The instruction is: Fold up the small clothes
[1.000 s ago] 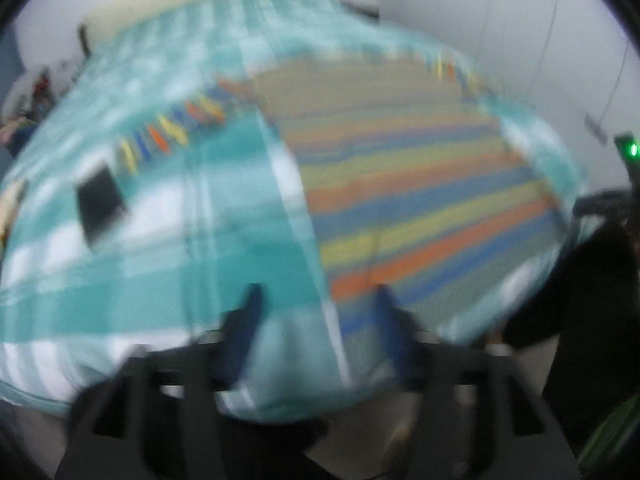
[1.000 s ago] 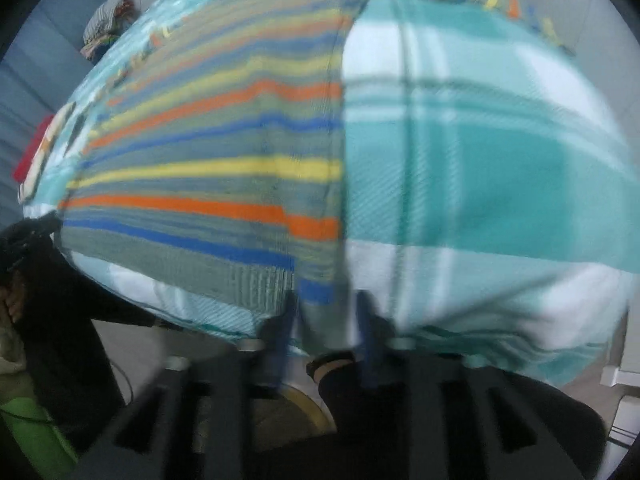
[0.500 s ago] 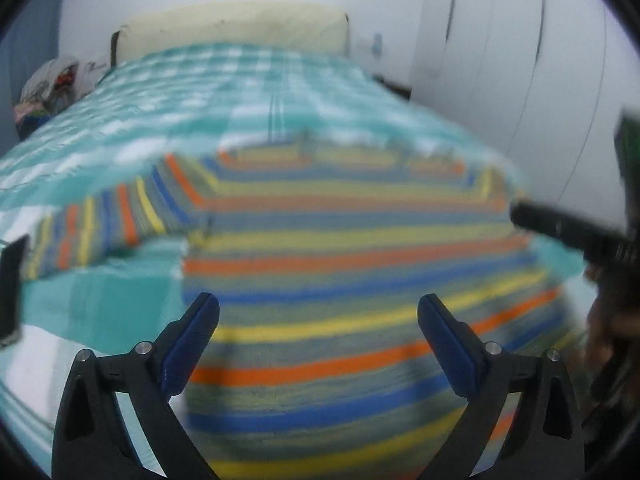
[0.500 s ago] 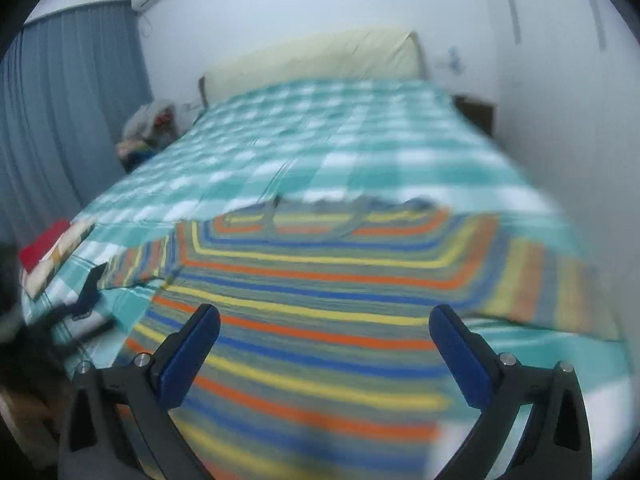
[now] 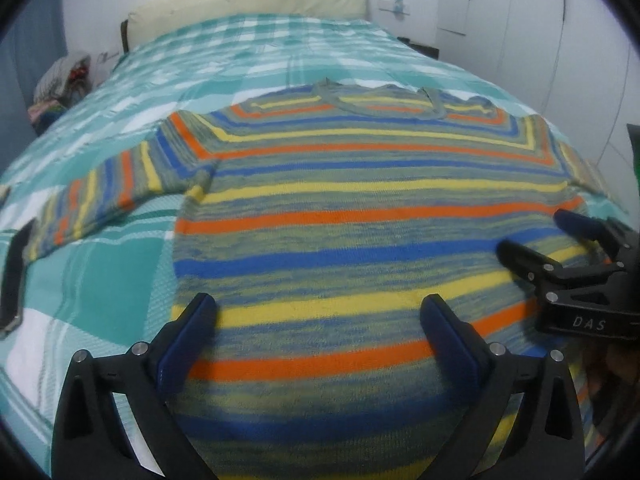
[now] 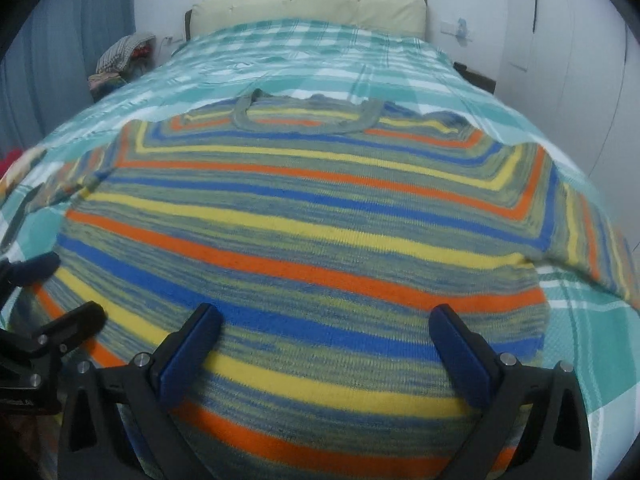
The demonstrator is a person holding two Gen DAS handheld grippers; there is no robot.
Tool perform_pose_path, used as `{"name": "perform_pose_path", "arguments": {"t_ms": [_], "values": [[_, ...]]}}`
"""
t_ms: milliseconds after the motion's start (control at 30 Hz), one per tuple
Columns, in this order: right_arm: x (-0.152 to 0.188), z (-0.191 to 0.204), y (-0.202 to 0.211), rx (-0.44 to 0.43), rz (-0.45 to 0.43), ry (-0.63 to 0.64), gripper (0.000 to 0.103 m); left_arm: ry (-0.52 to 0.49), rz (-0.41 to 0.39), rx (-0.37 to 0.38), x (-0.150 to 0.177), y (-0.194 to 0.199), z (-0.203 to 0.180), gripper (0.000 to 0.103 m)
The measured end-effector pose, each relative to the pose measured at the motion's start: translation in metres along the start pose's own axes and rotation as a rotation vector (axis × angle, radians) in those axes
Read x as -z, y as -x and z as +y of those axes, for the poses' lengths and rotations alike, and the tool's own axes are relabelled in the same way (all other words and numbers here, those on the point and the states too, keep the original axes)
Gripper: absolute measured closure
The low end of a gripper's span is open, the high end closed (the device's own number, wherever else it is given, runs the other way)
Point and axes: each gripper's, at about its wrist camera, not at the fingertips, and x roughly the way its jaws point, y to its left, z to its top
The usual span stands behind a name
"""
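Since a second ago both grippers have let go and pulled back: left gripper [image 5: 320, 316] and right gripper [image 6: 326, 326] hover, jaws spread wide, over the striped sweater [image 5: 360, 216] lying flat on the checked bedspread [image 5: 260, 52]

Sweater [image 5: 360, 216]: matt knit wool, fuzzy. Bedspread [image 5: 248, 52]: woven matt cloth. Headboard [image 6: 308, 4]: smooth padded leatherette.

both grippers, the left gripper [image 5: 320, 316] and the right gripper [image 6: 326, 326], had black frames, blue finger pads [image 5: 188, 336], shiny silver screws, and white letters "das".
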Motion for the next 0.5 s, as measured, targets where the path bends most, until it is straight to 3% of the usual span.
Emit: {"name": "perform_pose_path", "arguments": {"t_ms": [100,200,367,500], "values": [[0.002,-0.003,0.001,0.012,0.041,-0.053,0.000,0.037,0.033,-0.005,0.003,0.012,0.005,0.000],[0.001,0.003,-0.001,0.049,0.050,-0.024,0.000,0.019,0.068,-0.015,0.009,0.002,0.001,0.000],[0.001,0.001,-0.002,0.024,0.055,-0.041,0.000,0.000,0.062,-0.049,0.012,-0.001,-0.005,0.000],[0.000,0.003,-0.004,0.026,0.052,-0.044,0.000,0.020,0.068,-0.021,0.013,-0.004,0.000,0.000]]}}
